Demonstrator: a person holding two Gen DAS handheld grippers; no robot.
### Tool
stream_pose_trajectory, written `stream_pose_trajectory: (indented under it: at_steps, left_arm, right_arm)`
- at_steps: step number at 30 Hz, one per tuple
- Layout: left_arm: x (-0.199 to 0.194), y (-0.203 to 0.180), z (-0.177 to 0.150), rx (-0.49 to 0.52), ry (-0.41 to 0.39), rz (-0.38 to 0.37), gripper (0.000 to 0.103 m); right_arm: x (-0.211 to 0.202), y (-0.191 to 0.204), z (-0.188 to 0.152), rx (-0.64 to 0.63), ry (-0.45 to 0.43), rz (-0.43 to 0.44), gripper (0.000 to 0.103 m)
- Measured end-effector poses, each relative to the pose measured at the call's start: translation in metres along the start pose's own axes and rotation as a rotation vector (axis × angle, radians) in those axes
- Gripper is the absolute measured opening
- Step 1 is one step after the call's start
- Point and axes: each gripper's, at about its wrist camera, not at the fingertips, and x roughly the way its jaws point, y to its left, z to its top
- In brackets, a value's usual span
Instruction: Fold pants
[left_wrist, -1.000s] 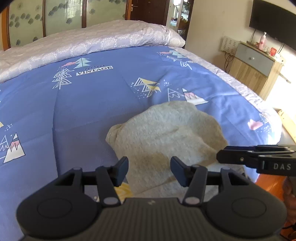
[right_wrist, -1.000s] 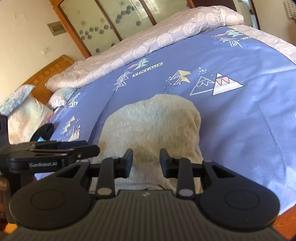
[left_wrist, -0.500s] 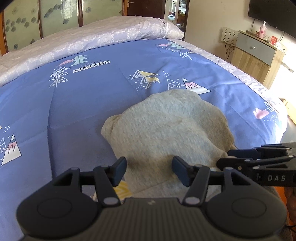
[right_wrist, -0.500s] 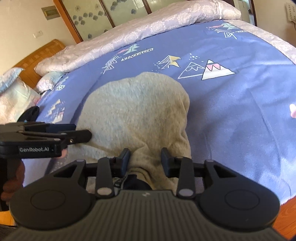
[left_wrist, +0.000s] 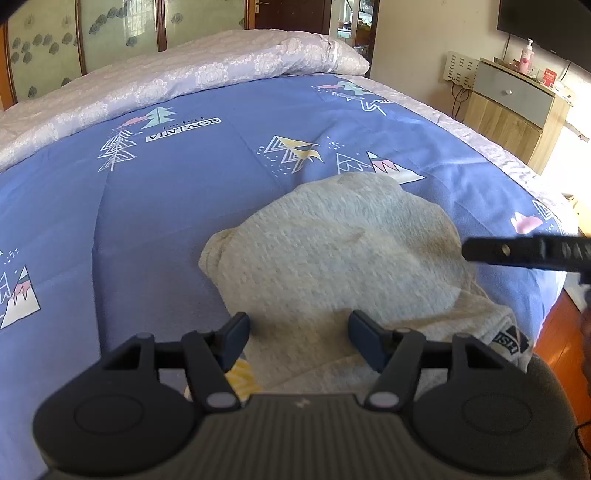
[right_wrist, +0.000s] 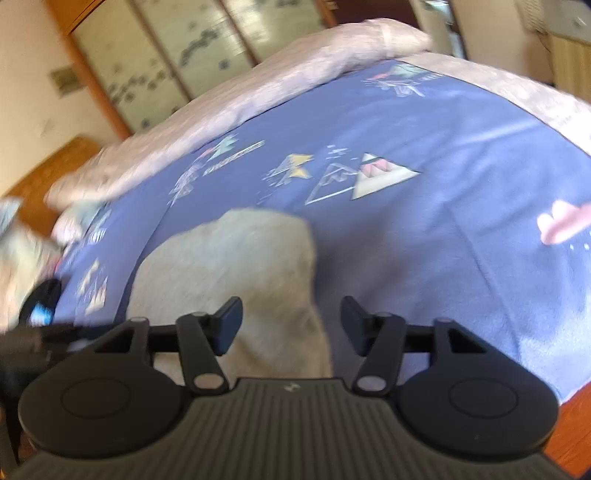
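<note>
Left tool (left_wrist: 297, 339) angled down at lower centre, jaws just widened, nothing gripped, right tool (right_wrist: 291, 325) likewise released, jaws just spread, grey pants (left_wrist: 332, 266) folded, lying mid-frame on blue bed (left_wrist: 184, 206).

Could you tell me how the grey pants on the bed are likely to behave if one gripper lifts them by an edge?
The grey pants lie in soft, rounded folds on the blue bedspread, so they would probably droop and unfold rather than hold shape. The knit looks thick and fuzzy, so likely not slippery. Being soft cloth, they should neither roll nor break.
</note>
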Motion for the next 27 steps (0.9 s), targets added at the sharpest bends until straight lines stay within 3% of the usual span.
stream_pose_trajectory:
  at_steps: [3,6,7,8,9,11,17,22,27]
  left_arm:
    - [0.001,-0.001,0.000,0.002,0.001,0.002,0.062]
    - [0.002,-0.002,0.000,0.004,0.004,0.003,0.063]
    - [0.002,-0.002,0.001,0.005,0.005,0.002,0.063]
    - [0.003,-0.002,0.001,0.005,0.006,0.003,0.063]
    - [0.003,-0.002,0.001,0.005,0.006,0.002,0.063]
    - [0.003,-0.002,0.001,0.004,0.007,0.002,0.063]
    - [0.009,-0.006,0.000,0.010,0.010,-0.001,0.067]
    - [0.015,-0.012,-0.004,0.036,0.011,0.011,0.070]
    - [0.014,-0.010,-0.004,0.029,0.016,0.009,0.072]
  right_arm:
    - [0.012,-0.012,0.004,0.084,0.024,0.040,0.067]
    - [0.023,-0.007,0.004,0.083,0.039,0.051,0.064]
    - [0.025,-0.002,0.003,0.065,0.046,0.060,0.058]
    - [0.026,0.003,0.001,0.040,0.051,0.068,0.031]
    - [0.027,0.010,0.001,0.003,0.054,0.059,0.017]
    - [0.025,0.019,0.001,-0.067,0.030,0.027,0.013]
    - [0.016,0.023,0.005,-0.164,-0.051,-0.056,0.010]
    - [0.040,0.016,-0.002,-0.172,0.014,-0.119,0.010]
    - [0.036,0.017,-0.003,-0.148,0.012,-0.134,0.023]
